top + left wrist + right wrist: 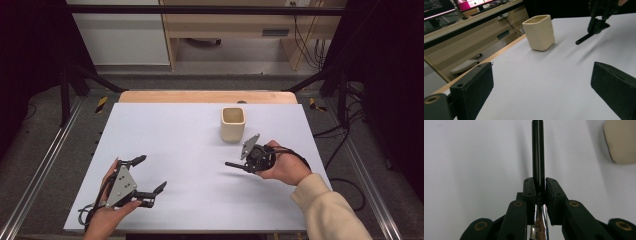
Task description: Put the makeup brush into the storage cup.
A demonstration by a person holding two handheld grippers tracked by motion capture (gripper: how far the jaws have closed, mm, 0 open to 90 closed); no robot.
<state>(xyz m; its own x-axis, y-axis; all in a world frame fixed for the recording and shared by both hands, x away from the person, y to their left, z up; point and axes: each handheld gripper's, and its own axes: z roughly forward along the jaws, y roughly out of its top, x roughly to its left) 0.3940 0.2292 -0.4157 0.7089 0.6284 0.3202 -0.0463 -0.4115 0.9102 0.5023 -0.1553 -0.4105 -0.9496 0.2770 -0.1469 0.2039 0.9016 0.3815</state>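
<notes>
right hand-held gripper (242, 166): clamped tight on a black pen (538, 157); in the right gripper view the pads squeeze it near its shiny metal end, black barrel sticking straight out past the tips
pen spot: up off the white desk (190, 150), right-hand side, pointing left in the high view; just in front of the cup
left hand-held gripper (150, 176): jaws spread wide, nothing in them; sits near the front left of the desk
cup (233, 123): cream, squarish, upright, open top; stands near the back edge, just beyond the right hand (285, 167)
in the way: bare desk between pen tip and cup; the left gripper is well apart from both
</notes>
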